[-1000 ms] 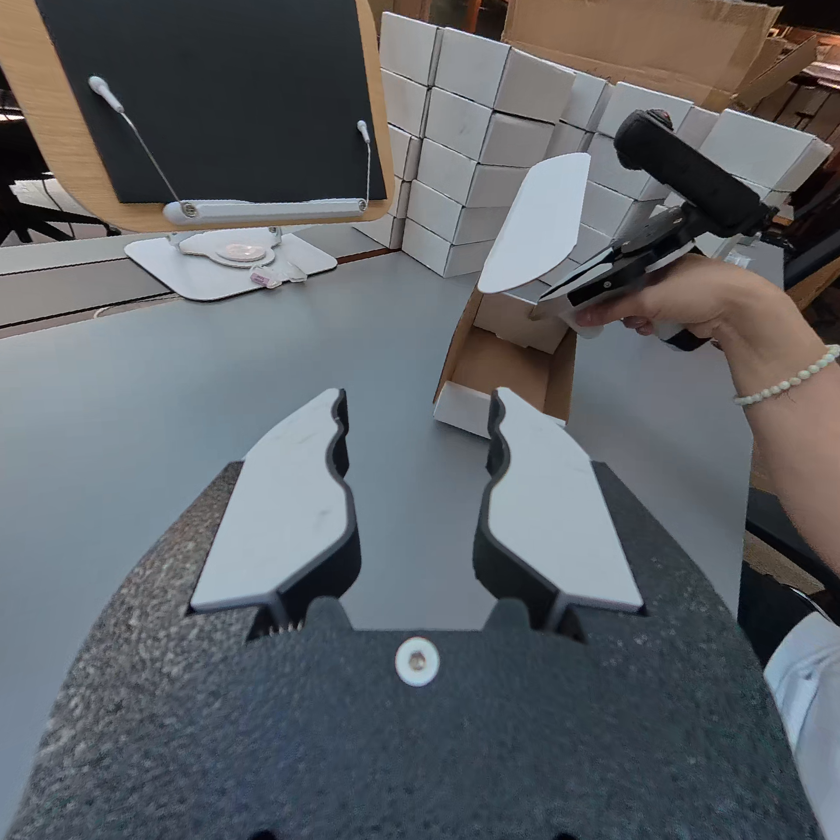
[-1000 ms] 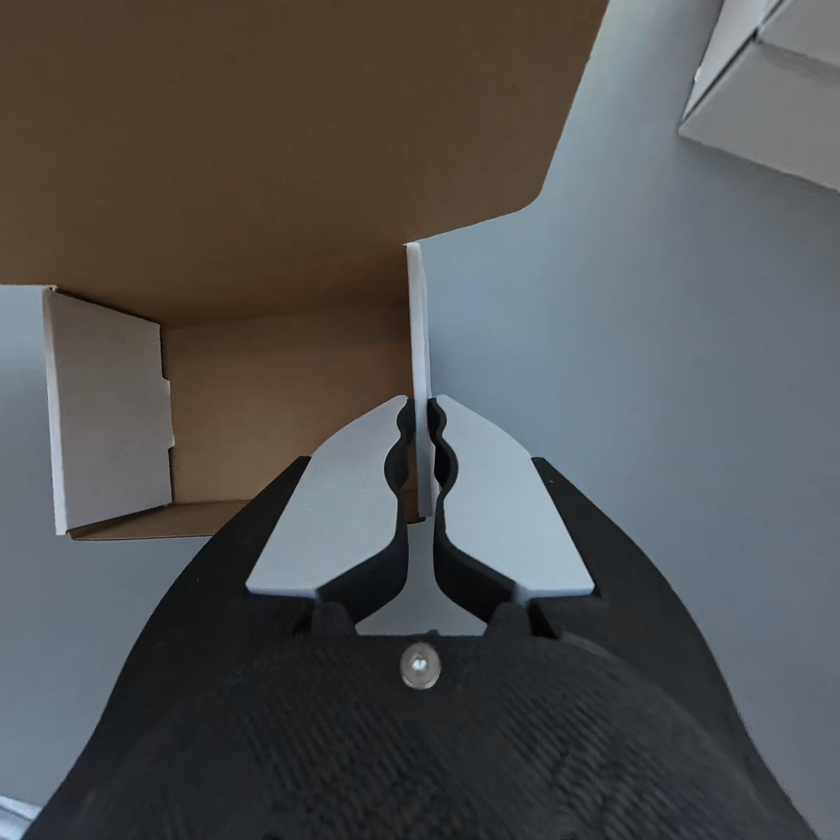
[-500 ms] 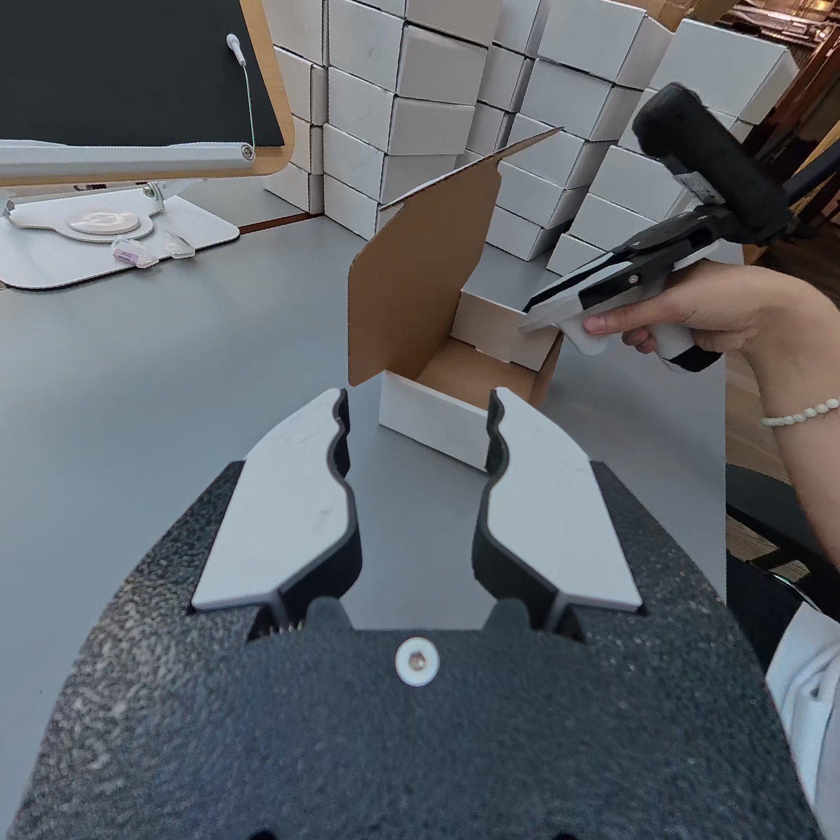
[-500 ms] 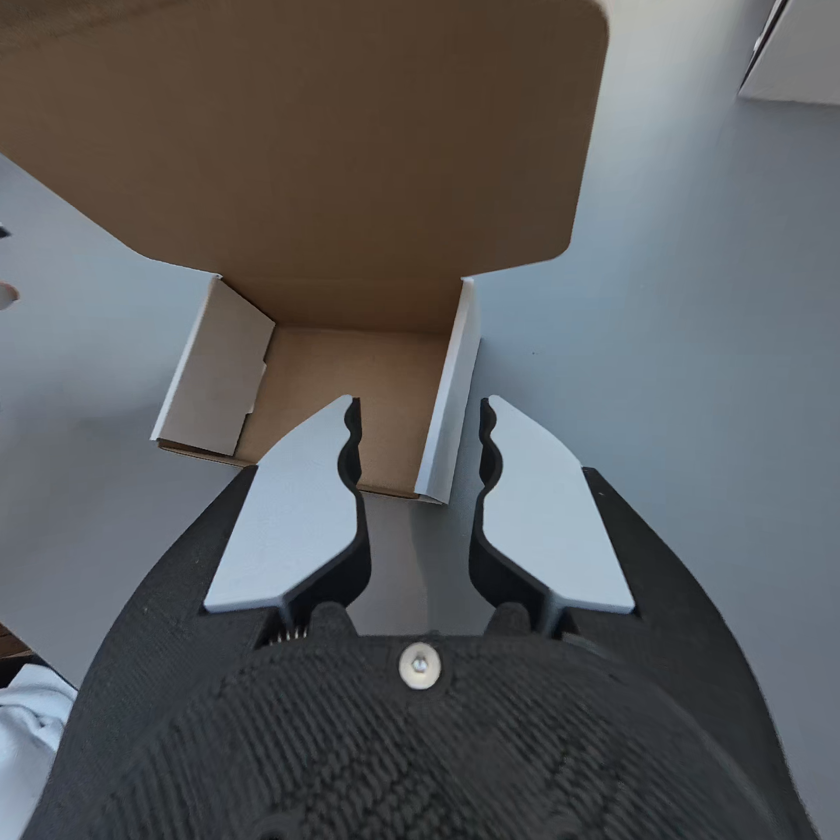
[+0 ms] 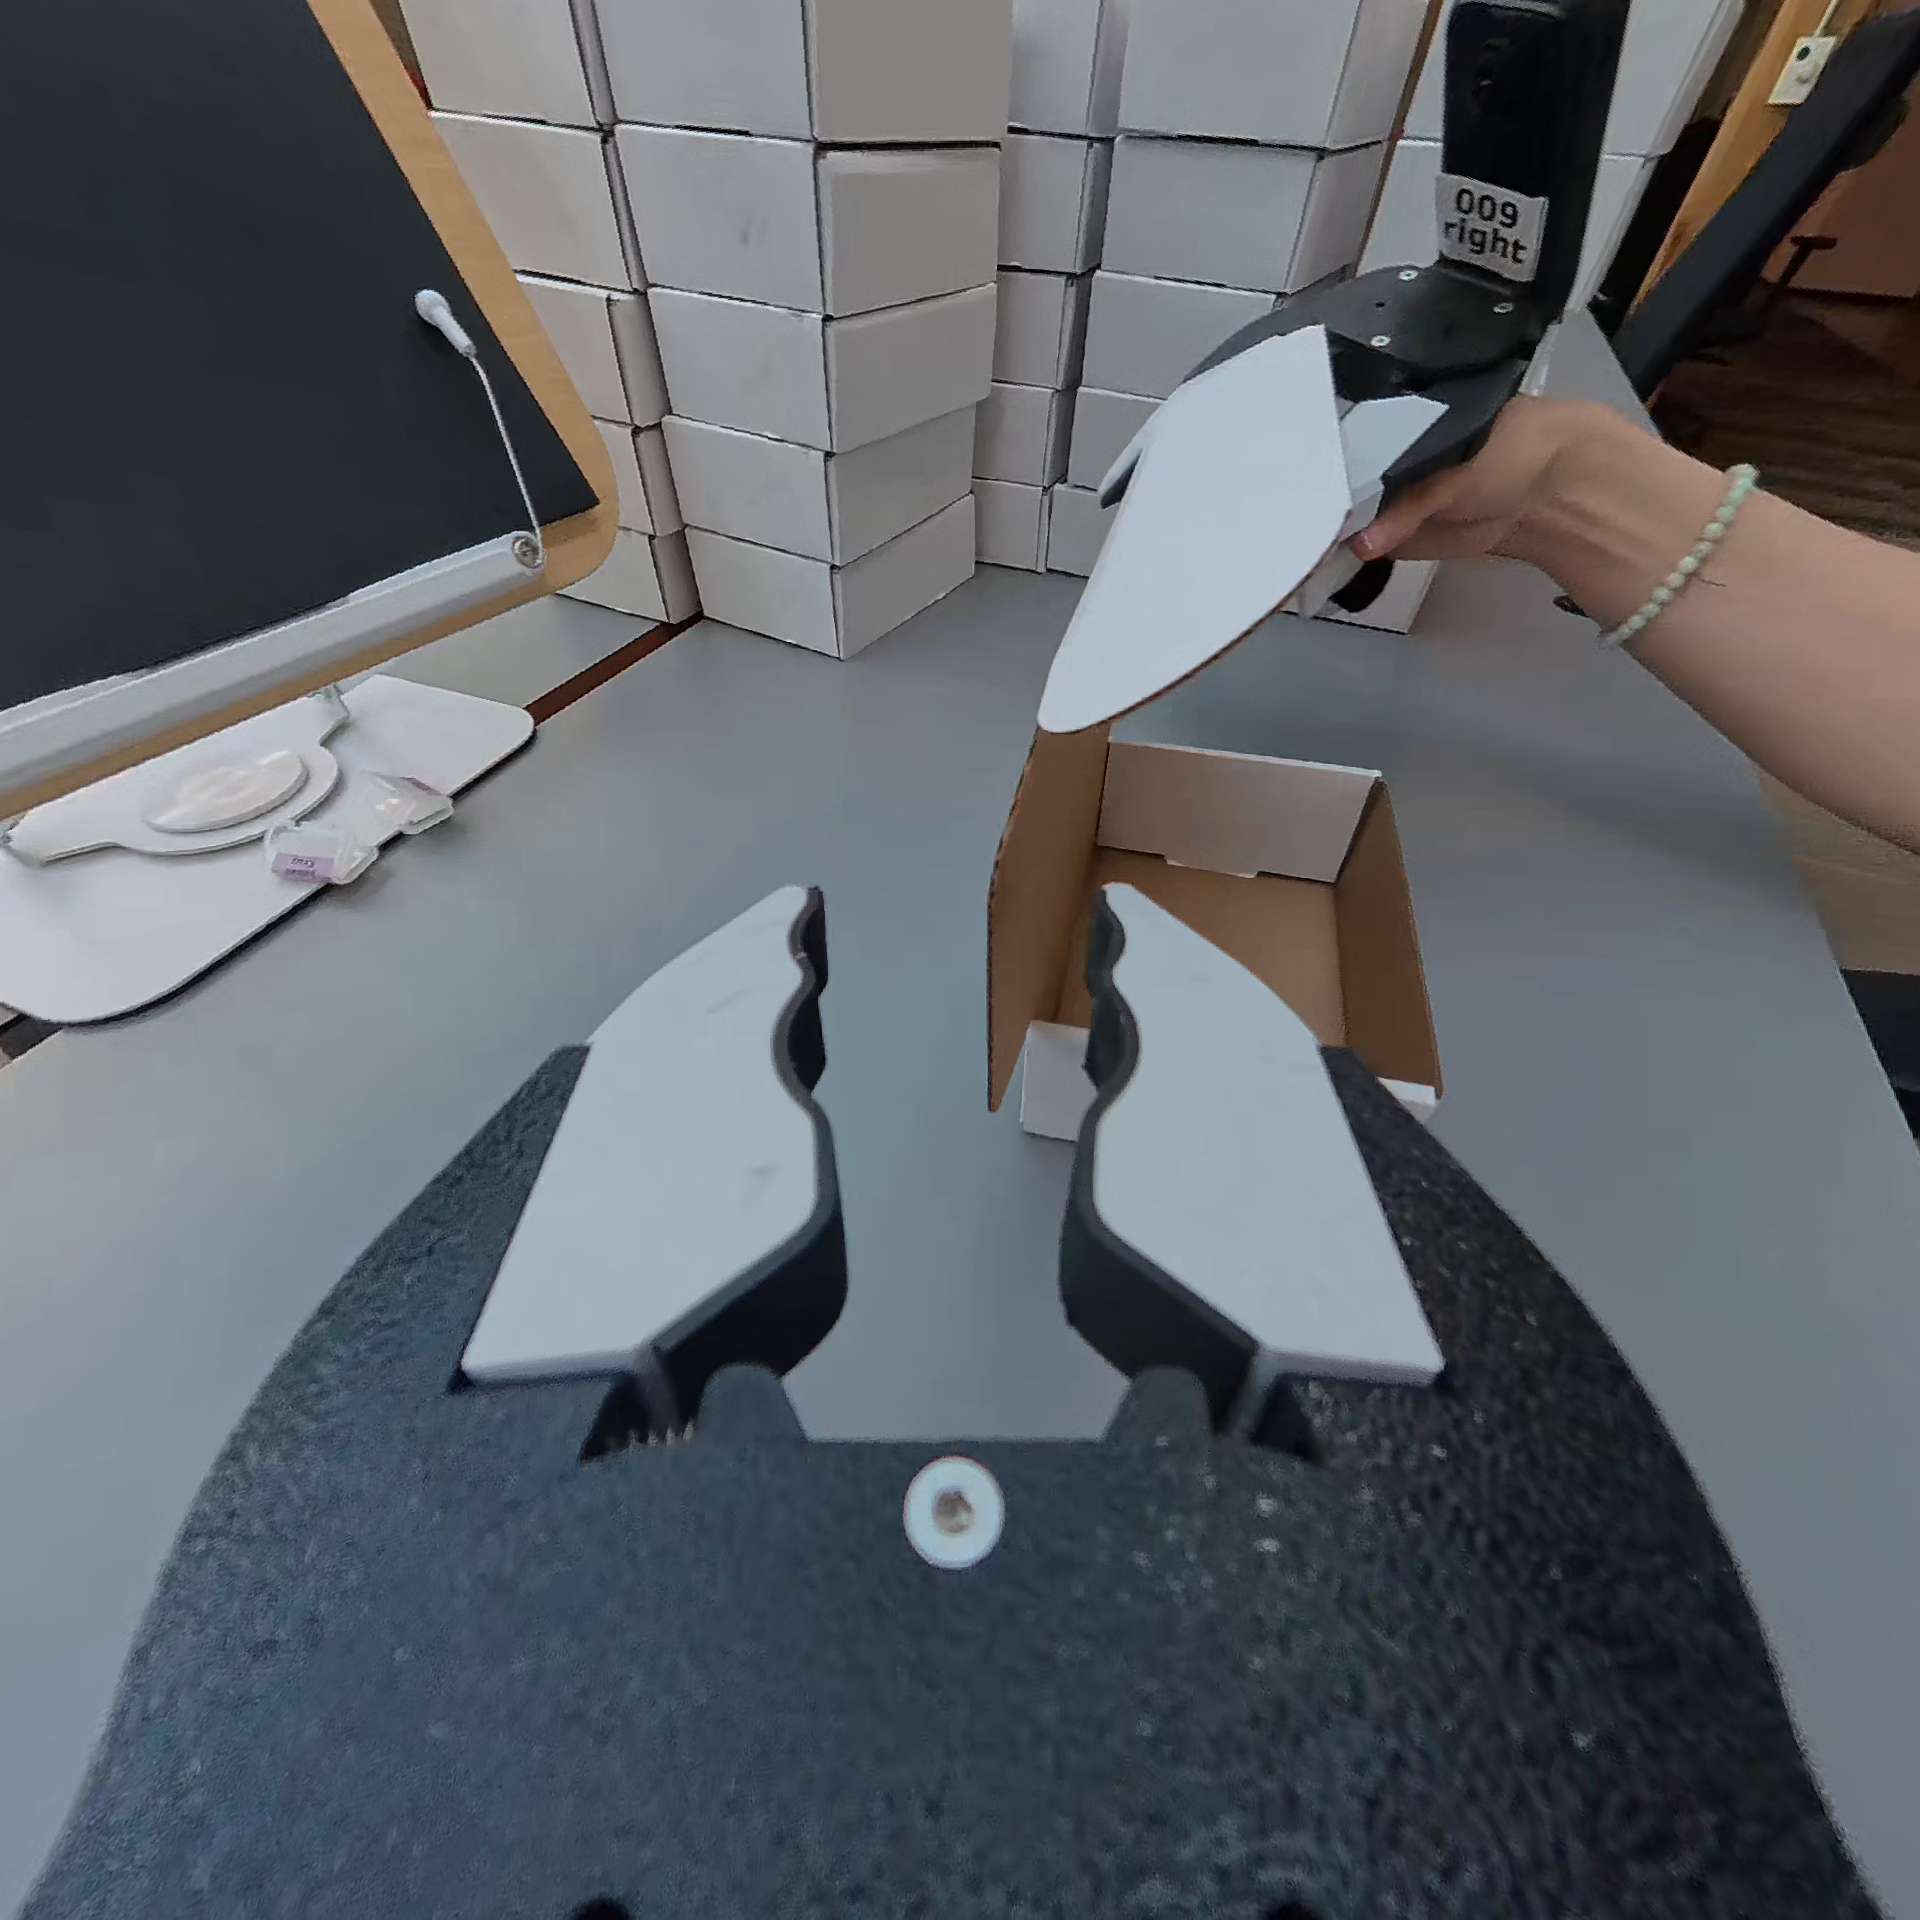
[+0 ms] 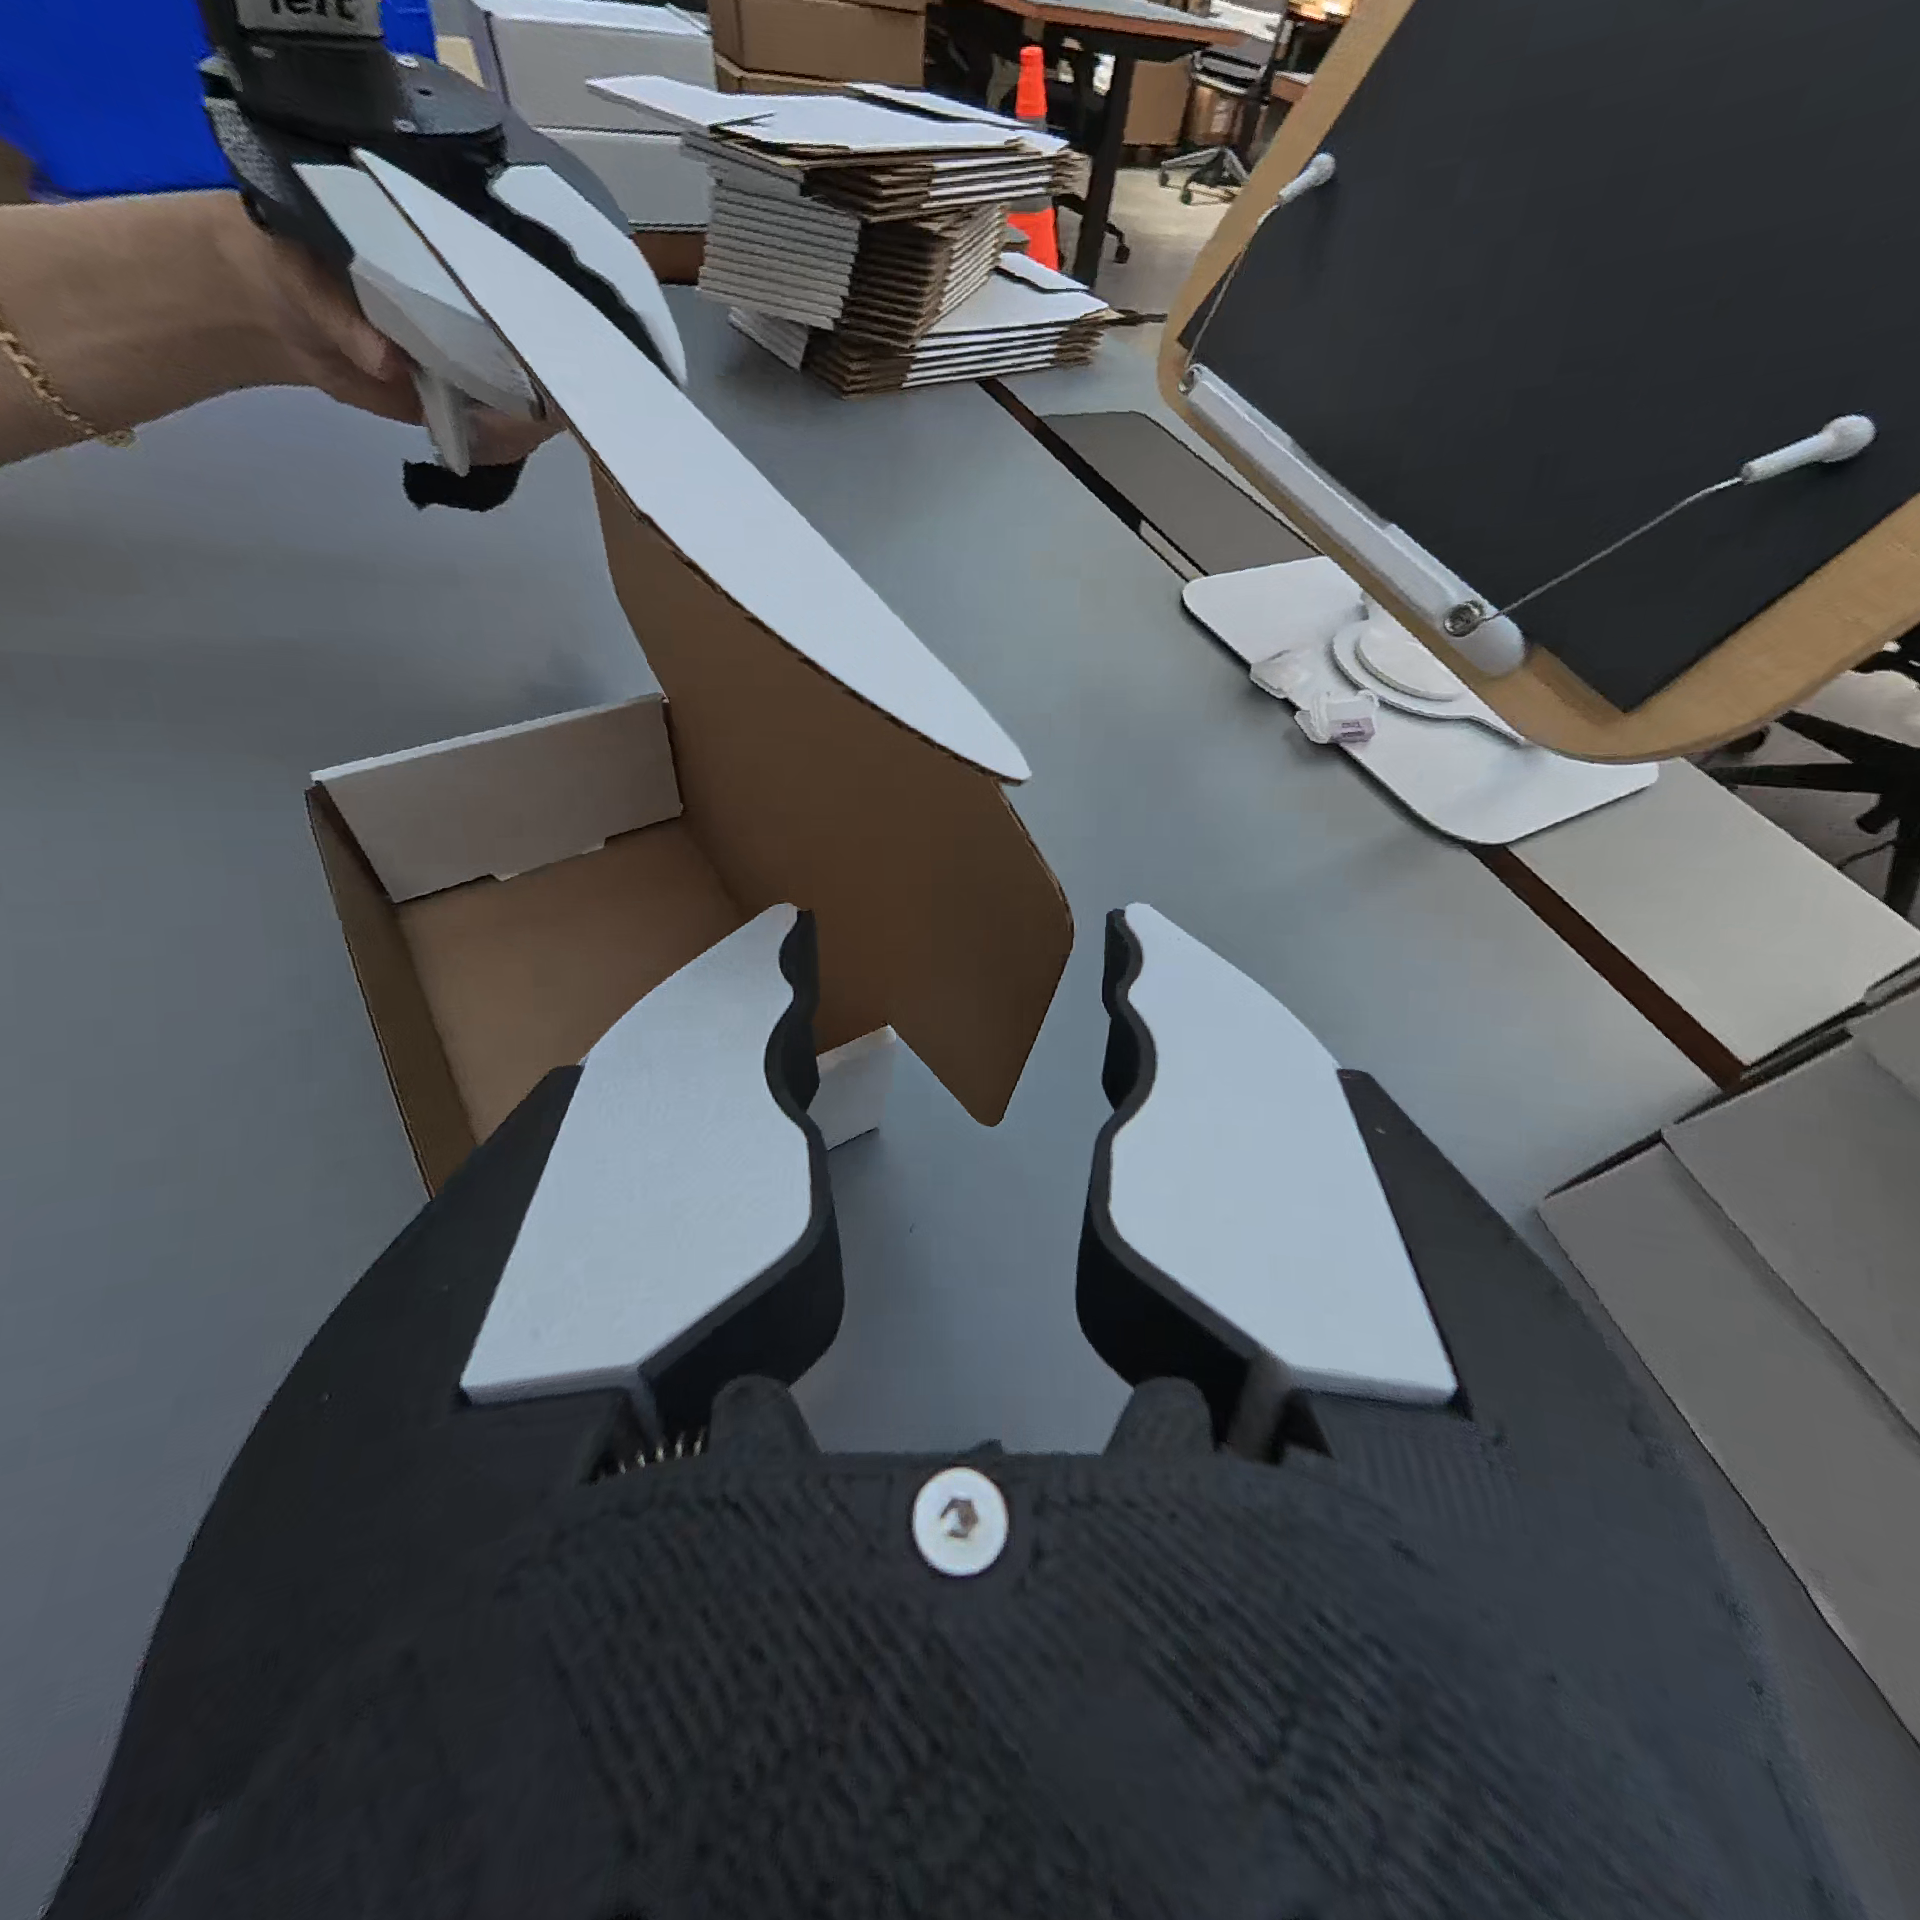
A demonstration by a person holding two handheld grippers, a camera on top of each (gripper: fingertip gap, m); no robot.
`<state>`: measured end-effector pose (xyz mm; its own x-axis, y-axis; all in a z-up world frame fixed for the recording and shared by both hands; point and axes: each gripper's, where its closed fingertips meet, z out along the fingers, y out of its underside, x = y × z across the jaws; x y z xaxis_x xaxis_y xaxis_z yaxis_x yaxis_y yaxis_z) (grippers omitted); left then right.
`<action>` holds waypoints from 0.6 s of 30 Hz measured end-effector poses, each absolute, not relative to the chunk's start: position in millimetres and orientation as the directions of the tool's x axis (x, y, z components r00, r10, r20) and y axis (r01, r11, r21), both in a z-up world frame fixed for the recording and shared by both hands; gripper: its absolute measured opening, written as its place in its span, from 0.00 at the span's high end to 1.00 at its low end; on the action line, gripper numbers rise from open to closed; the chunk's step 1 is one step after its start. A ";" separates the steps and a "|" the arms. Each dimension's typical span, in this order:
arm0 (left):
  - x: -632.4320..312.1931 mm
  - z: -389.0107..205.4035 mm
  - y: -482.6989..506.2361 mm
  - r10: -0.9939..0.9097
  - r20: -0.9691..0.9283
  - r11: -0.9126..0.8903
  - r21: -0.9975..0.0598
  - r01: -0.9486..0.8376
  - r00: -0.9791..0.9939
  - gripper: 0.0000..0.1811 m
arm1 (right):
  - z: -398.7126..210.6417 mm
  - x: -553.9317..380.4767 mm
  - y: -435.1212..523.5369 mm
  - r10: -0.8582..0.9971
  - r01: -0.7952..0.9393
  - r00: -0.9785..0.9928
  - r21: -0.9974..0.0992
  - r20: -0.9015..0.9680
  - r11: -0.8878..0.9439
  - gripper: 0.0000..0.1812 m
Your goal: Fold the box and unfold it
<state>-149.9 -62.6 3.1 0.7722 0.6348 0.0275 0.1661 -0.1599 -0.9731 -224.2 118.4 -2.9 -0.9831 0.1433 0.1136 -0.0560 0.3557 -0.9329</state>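
Note:
The box [image 5: 1226,914] stands open on the grey table [image 5: 727,790], white outside and brown inside. Its lid [image 5: 1195,540] stands upright with the rounded flap bent over. My left gripper [image 5: 956,935] is open and empty, and its right finger overlaps the box's near left corner in this view. My right gripper [image 6: 956,935] is open and empty, close to the box [image 6: 540,966] and beside its lid [image 6: 852,790]. Each gripper also shows raised beyond the box in the other's view, partly hidden by the flap: the right one [image 5: 1153,447], the left one [image 6: 623,270].
A wall of stacked white boxes [image 5: 831,364] lines the table's far side. A black board on a white stand [image 5: 208,364] stands nearby and also shows in the right wrist view [image 6: 1610,312]. Flat cardboard blanks [image 6: 894,260] are piled on the table, and white boxes [image 6: 1766,1247] stand close at the right.
My right gripper opened off the box's side wall and drew back and up. My left gripper stayed open and swung round toward the box.

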 end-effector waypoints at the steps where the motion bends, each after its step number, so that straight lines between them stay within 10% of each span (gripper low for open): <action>1: -150.2 3.8 -59.8 0.607 0.033 -0.163 -0.973 0.165 0.794 0.76 | -4.2 -223.2 116.2 0.100 -0.068 -0.989 -0.929 0.112 0.365 0.72; 18: -156.7 0.5 -41.9 0.505 0.038 -0.272 -0.941 0.201 0.862 0.98 | 6.8 -222.1 115.6 -0.017 -0.052 -0.999 -0.944 0.049 0.327 0.96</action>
